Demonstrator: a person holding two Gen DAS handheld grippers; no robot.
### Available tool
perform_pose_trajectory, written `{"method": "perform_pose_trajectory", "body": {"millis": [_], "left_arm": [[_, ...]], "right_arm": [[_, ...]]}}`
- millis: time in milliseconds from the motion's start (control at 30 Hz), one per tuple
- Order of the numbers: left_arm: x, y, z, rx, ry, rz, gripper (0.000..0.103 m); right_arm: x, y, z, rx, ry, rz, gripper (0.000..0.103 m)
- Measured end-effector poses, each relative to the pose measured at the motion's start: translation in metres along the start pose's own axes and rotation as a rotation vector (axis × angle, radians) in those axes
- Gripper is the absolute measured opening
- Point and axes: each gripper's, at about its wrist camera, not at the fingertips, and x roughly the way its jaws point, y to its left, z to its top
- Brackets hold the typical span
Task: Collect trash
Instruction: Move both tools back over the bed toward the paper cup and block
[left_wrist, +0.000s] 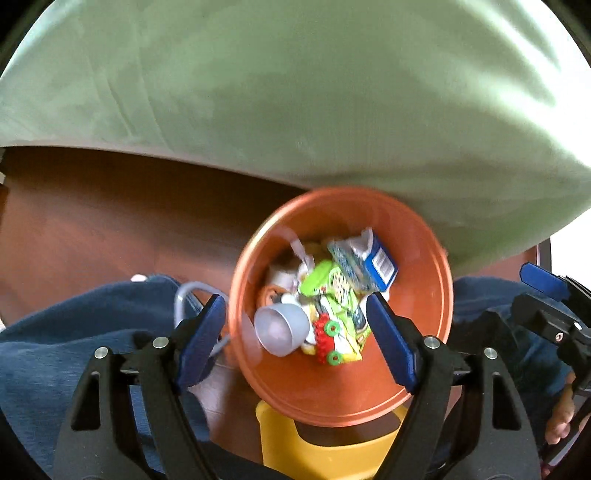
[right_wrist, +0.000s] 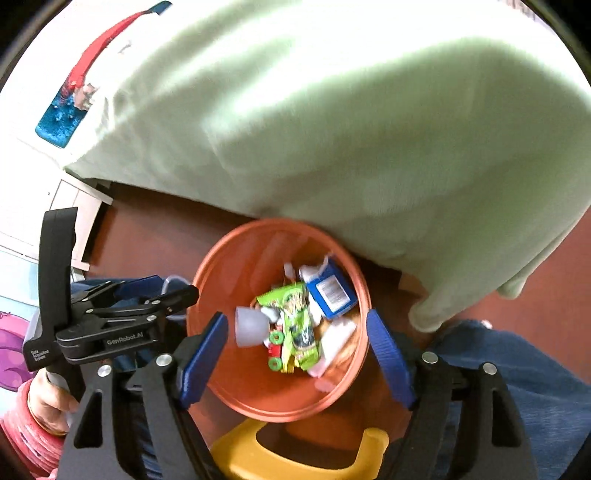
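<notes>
A: What's centre frame?
B: Orange bin (left_wrist: 424, 354), seen from above, w/ trash inside: grey cup (left_wrist: 281, 329) lower left, green wrapper (left_wrist: 334, 295) in the middle, blue carton (left_wrist: 380, 264) upper right.

A: Left gripper (left_wrist: 298, 338)?
B: Bottom of frame, jaws wide apart, nothing between the pads. Left pad sits outside the bin's rim, right pad over its right side.

A: Anything else?
B: Green sheet (left_wrist: 295, 92) fills the top half. Brown floor (left_wrist: 110, 229) at left. Yellow stool (left_wrist: 325, 450) under the bin, bottom centre. Right gripper (left_wrist: 554, 310) at right edge, blurry.
</notes>
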Motion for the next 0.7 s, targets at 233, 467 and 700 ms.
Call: {"method": "perform_pose_trajectory", "body": {"millis": [233, 467, 700], "left_arm": [[-0.05, -0.001, 0.013, 0.007, -0.13, 0.004, 0.077], [-0.104, 0.005, 0.042, 0.003, -0.283, -0.018, 0.077], [-0.163, 0.023, 0.102, -0.035, -0.438, -0.045, 0.082]], "right_arm": [[-0.046, 0.012, 0.02, -0.053, -0.127, 0.014, 0.079], [-0.088, 0.024, 0.043, -0.095, -0.257, 0.051, 0.081], [-0.096, 0.026, 0.059, -0.087, -0.304, 0.095, 0.081]]}}
